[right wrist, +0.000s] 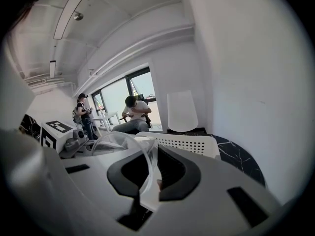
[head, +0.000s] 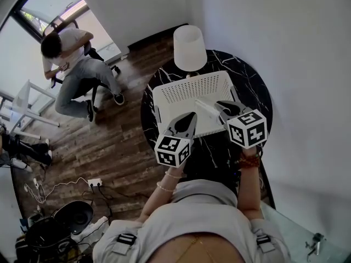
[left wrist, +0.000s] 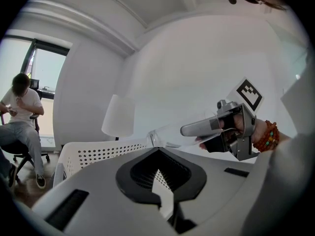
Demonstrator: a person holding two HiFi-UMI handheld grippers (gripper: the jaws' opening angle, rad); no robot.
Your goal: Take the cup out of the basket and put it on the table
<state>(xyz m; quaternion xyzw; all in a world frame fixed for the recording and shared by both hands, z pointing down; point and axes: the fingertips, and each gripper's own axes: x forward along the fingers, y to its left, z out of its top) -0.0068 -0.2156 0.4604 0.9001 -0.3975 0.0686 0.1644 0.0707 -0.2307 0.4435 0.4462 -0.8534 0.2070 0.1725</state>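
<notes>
The clear cup (right wrist: 129, 142) barely shows from the head view. The right gripper (right wrist: 150, 177) view shows its jaws pinching the rim. The left gripper (left wrist: 160, 182) has its jaws closed and empty, at the basket's (head: 192, 86) 6 o'clock edge.

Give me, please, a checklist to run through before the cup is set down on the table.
1. Grip on the cup: ok, the right gripper jaws pinch its wall.
2. Cup above the basket rim: ok, judging by the left gripper view.
3. Cup upright: not ok, it lies sideways.
4. Bare table to the right of the basket: ok.
5. Left gripper empty and apart from the cup: ok.
</notes>
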